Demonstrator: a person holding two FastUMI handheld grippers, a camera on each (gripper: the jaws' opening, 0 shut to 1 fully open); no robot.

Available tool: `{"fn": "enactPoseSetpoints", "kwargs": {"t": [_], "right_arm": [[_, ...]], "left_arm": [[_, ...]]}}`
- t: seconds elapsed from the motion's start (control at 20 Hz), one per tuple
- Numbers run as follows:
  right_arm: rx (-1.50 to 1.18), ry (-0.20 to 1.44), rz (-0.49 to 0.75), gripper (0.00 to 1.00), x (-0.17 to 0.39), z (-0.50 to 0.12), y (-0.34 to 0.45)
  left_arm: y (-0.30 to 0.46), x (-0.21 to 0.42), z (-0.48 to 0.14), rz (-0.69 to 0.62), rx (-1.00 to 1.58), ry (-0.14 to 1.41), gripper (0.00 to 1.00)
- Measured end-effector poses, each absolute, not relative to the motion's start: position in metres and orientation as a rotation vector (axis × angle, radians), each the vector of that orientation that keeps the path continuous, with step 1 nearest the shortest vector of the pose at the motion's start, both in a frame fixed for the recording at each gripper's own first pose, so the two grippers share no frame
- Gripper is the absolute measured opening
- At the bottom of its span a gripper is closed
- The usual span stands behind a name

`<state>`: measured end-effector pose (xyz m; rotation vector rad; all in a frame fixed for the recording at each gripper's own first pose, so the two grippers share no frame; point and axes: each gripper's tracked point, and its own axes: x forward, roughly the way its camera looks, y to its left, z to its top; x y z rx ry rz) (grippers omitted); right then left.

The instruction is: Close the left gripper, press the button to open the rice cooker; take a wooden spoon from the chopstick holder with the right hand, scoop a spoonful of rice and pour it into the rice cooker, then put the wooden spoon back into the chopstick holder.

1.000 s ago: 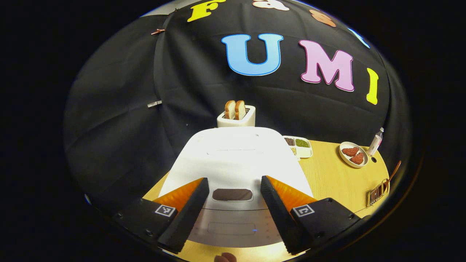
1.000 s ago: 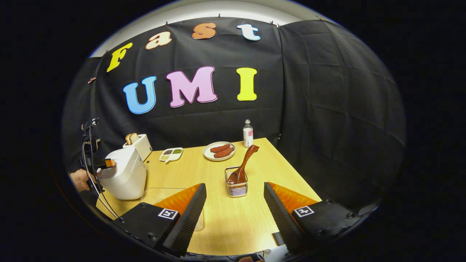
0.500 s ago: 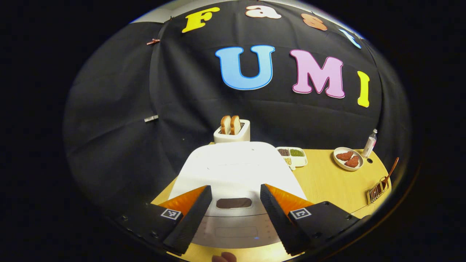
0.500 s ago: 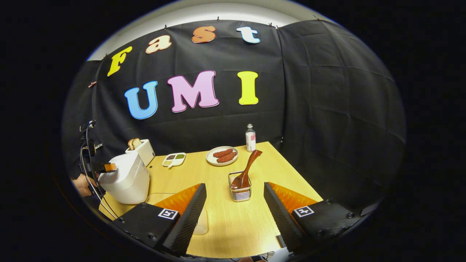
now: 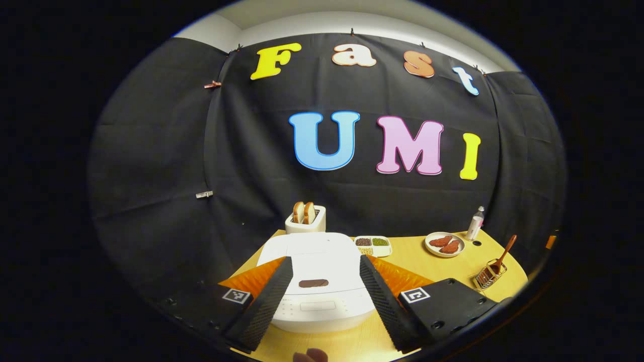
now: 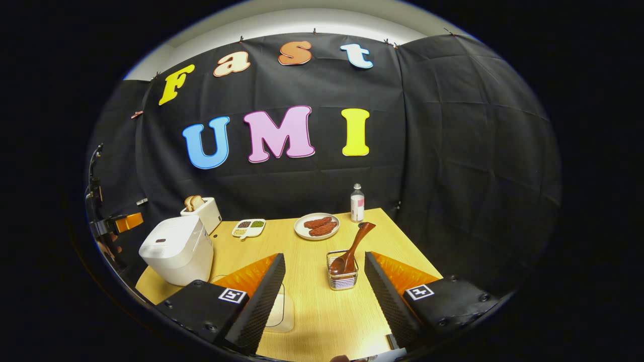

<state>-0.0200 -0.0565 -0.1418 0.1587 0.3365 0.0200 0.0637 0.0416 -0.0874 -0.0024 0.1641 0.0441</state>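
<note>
Backing away from the rice cooker (image 5: 318, 281), lid shut, left gripper (image 5: 322, 291) and right gripper (image 6: 322, 289) both gape, holding nothing.

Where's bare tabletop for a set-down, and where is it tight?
Bare table lies between the rice cooker and the chopstick holder, and in front of the holder. Crowded along the back: toaster, divided dish, plate, bottle.

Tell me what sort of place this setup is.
Most likely a staged kitchen tabletop in a recording booth: a rice cooker, a toaster holding bread, and a plate of food share a wooden table hemmed in by black cloth, not real kitchen walls.
</note>
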Motion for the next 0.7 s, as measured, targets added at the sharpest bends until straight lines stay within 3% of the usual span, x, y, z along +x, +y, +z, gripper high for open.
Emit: {"fn": "enactPoseSetpoints", "kwargs": {"t": [0.7], "right_arm": [[0.112, 0.18, 0.065, 0.99, -0.006, -0.07, -0.04]], "left_arm": [[0.027, -0.039, -0.048, -0.013, -0.004, 0.076, 0.93]]}}
